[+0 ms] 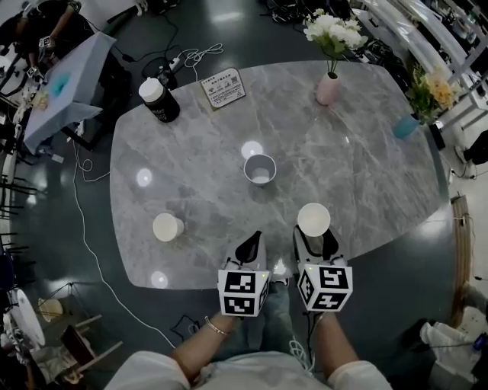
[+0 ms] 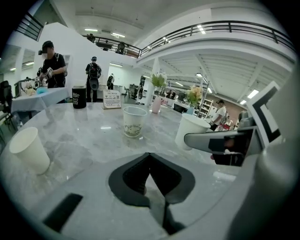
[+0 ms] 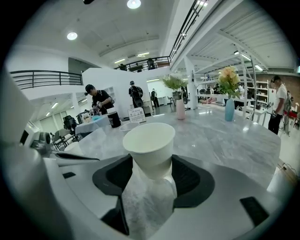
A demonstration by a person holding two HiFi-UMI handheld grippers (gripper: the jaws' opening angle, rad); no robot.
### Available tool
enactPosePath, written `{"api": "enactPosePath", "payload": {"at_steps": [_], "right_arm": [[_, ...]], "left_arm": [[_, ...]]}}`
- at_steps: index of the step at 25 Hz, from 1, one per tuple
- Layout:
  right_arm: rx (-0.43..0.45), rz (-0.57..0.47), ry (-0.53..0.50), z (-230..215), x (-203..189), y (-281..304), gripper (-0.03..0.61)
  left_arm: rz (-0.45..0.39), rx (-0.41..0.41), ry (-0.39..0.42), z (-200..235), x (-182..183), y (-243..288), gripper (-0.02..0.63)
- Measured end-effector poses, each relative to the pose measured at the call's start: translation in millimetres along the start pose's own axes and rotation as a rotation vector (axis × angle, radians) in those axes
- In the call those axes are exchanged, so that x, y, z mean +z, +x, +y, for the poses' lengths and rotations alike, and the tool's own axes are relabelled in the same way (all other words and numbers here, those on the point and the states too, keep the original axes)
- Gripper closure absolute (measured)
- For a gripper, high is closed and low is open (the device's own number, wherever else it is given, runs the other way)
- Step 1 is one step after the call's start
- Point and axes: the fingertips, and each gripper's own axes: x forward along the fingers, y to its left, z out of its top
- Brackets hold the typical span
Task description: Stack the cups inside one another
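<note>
I'm standing in a big open work hall, more lab or showroom than anyone's home. A railed mezzanine [image 2: 225,26] runs overhead beneath rows of ceiling lights [image 3: 133,3], and shelving [image 3: 255,89] lines the far side. White cables [image 1: 200,53] trail across the dark floor [image 1: 229,30]. People [image 2: 52,65] handle gear at a cloth-covered side table [image 1: 72,91], near a grey marble table [image 1: 366,152] dressed with vases of flowers [image 1: 330,76].

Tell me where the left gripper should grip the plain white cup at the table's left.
Probably its side wall just below the rim: the white cup stands upright, mouth up, narrowing downward. Bring the left gripper in level from the near side, fingers opened first.
</note>
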Motion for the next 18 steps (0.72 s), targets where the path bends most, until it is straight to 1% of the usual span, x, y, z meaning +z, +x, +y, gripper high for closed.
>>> {"api": "enactPosePath", "payload": {"at_steps": [7,18], "right_arm": [[0.025,-0.025,-0.037,16.7,31.4,12.8,0.344],[0.075,-0.071,-0.063,47.0,77.0,31.3,0.344]], "left_arm": [[-0.037,0.030,-0.038,21.3,21.9,-5.4,0.618],[-0.100,0.095,-0.049,57.4,62.1,-19.1,0.618]]}}
